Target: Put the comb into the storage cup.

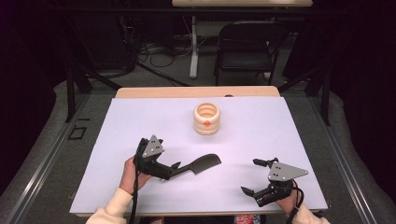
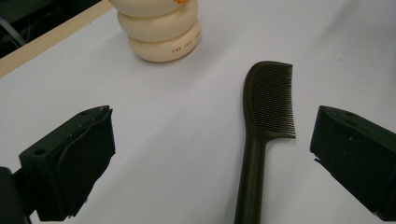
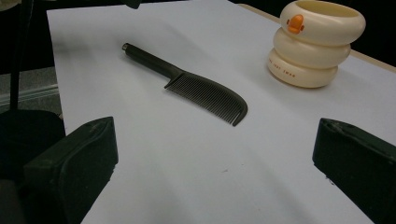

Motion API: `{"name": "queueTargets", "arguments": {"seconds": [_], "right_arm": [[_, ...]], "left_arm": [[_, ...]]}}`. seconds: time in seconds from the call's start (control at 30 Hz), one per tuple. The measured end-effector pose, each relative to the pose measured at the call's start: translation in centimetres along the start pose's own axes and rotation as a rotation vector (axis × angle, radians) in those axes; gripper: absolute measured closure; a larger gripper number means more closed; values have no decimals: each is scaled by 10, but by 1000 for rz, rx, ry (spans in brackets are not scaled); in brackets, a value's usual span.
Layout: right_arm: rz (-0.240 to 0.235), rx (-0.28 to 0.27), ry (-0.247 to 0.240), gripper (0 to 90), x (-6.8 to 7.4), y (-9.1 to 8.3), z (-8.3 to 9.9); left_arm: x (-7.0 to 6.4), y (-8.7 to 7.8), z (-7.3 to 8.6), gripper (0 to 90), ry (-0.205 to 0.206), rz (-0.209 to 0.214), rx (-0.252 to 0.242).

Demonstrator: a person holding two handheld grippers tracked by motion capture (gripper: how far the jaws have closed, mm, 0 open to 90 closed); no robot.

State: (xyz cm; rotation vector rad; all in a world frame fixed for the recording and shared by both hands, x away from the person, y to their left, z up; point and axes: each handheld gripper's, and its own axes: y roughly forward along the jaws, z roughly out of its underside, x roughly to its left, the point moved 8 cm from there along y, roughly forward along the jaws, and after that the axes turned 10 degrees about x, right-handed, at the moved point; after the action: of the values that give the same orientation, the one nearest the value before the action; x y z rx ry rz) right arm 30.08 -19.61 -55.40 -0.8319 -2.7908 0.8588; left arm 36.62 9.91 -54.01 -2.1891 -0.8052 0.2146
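A black comb (image 1: pixel 203 164) lies flat on the white sheet (image 1: pixel 140 116), teeth end toward the right. My left gripper (image 1: pixel 169 161) stands open at the comb's handle end. In the left gripper view the comb (image 2: pixel 271 100) runs up between the wide-apart jaws, nearer the right one, and neither jaw touches it. A cream ribbed cup (image 1: pixel 206 119) with an orange mark stands upright farther back. My right gripper (image 1: pixel 250 176) is open near the front right edge with nothing between its jaws. The right gripper view has the comb (image 3: pixel 205 93) ahead and the cup (image 3: pixel 315 44) at upper right.
The sheet covers a wooden table whose far edge (image 1: pixel 196 92) shows bare. Behind the table stand a black folding chair (image 1: pixel 245 44), a white table leg (image 1: pixel 193 46) and loose cables (image 1: pixel 154 51) on the floor. Black frame bars flank the table.
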Motion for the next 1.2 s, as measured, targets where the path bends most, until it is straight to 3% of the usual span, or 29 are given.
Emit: {"name": "queueTargets", "arguments": {"seconds": [0.4,0.53,0.73,0.83,0.9,1.2], "right_arm": [[-5,4,-5,0,1,1,0],[-9,5,-4,0,1,1,1],[-15,7,0,0,1,1,1],[-15,10,4,0,0,1,1],[-17,10,0,0,1,2,1],[-21,18,3,0,1,3,2]], "left_arm": [[-2,2,-4,0,6,11,75],[-1,5,-8,0,7,1,127],[1,6,-13,0,21,-2,166],[1,9,-14,0,29,-5,204],[0,15,-12,0,37,-6,256],[-3,29,-9,0,63,-6,370]]}}
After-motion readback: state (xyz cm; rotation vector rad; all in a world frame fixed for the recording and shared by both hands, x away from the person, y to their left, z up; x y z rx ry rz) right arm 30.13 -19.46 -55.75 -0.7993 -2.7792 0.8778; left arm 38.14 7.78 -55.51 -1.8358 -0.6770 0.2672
